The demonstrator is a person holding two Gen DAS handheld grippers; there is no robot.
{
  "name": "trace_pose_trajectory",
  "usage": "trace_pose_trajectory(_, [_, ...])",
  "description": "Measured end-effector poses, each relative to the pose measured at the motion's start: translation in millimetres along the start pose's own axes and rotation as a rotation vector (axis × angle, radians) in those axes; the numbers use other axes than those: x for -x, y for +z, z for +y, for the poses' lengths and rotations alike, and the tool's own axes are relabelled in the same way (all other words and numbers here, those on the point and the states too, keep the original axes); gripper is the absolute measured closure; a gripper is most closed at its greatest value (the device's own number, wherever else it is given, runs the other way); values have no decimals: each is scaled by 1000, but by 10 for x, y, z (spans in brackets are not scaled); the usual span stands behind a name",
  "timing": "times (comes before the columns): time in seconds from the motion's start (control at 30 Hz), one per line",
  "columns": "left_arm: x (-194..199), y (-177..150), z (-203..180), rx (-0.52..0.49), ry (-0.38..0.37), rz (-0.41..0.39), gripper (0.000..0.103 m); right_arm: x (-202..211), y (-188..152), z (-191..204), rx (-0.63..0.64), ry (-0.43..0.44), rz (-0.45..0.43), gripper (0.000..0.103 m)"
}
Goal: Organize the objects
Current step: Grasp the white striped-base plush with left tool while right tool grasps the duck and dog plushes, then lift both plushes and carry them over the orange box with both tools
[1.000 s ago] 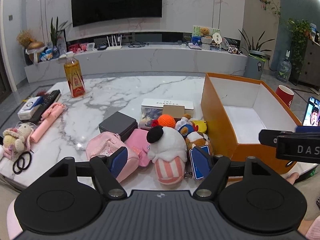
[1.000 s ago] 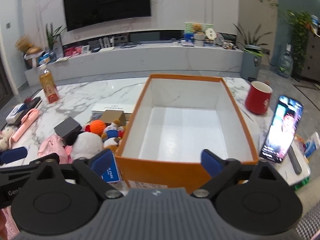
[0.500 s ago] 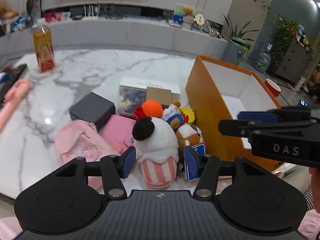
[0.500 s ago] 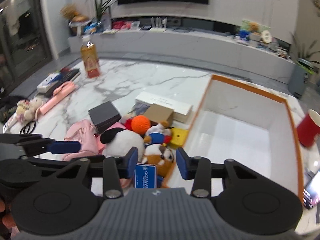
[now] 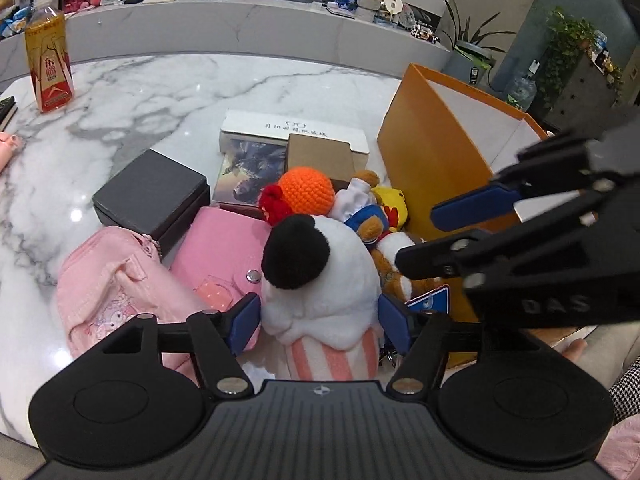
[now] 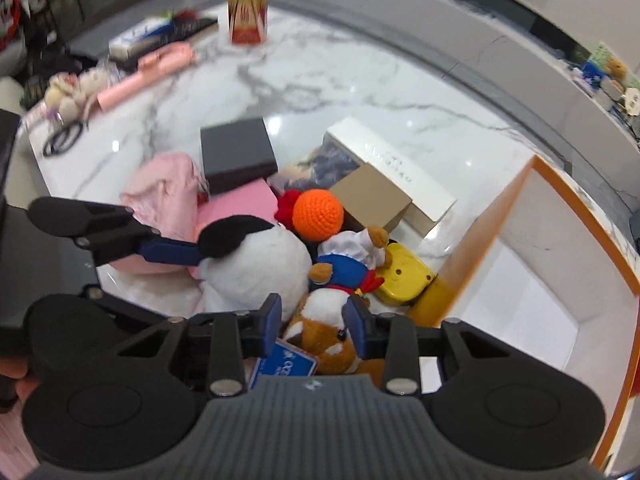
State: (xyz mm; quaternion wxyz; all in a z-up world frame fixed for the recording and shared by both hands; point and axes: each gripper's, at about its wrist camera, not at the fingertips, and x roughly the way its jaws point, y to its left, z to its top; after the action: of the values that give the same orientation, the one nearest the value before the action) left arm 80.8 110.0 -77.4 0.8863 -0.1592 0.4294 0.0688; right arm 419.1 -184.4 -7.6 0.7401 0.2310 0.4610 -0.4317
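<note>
A white cupcake plush with a black pompom stands at the table's near edge. My left gripper straddles it. Its jaws are opening, and the pads flank the plush without squeezing. In the right wrist view one left finger reaches behind the same plush. My right gripper has narrow jaws, open around the head of a brown-and-white plush. From the left wrist view that gripper hovers over this plush. The orange box stands open on the right.
Packed around the plushes are an orange crochet ball, a yellow toy, a pink wallet, a pink pouch, a grey box, a cardboard box and a blue tag. A tea bottle stands far left.
The right gripper swung left from over the orange box to the toy pile, narrowed and dropped onto the brown plush. The left gripper sank around the white plush, narrowing and then widening.
</note>
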Motion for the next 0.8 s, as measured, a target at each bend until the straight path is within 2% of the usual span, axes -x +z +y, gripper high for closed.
trace_pose_trajectory(0.27, [-19, 2, 48, 3, -10, 13, 24, -374, 224, -7, 146, 24, 224, 61])
trace_pose_trajectory(0.33, [-13, 1, 69, 16, -12, 18, 24, -420, 294, -13, 174, 16, 244, 54])
trace_pose_trajectory(0.37, [-5, -6, 71, 18, -12, 18, 24, -443, 314, -5, 385, 73, 231, 48])
trace_pose_trajectory(0.4, [7, -13, 74, 26, -11, 16, 24, -474, 334, -2, 410, 68, 242, 43])
trace_pose_trajectory(0.6, [7, -28, 79, 39, -5, 23, 24, -689, 435, 31, 478, 122, 370, 42])
trace_pose_trajectory(0.7, [-2, -23, 90, 59, -9, 28, 26, -812, 460, 19, 467, 133, 420, 44])
trace_pose_trajectory(0.8, [-15, -24, 95, 76, -9, 21, 28, -851, 453, -8, 440, 144, 432, 46])
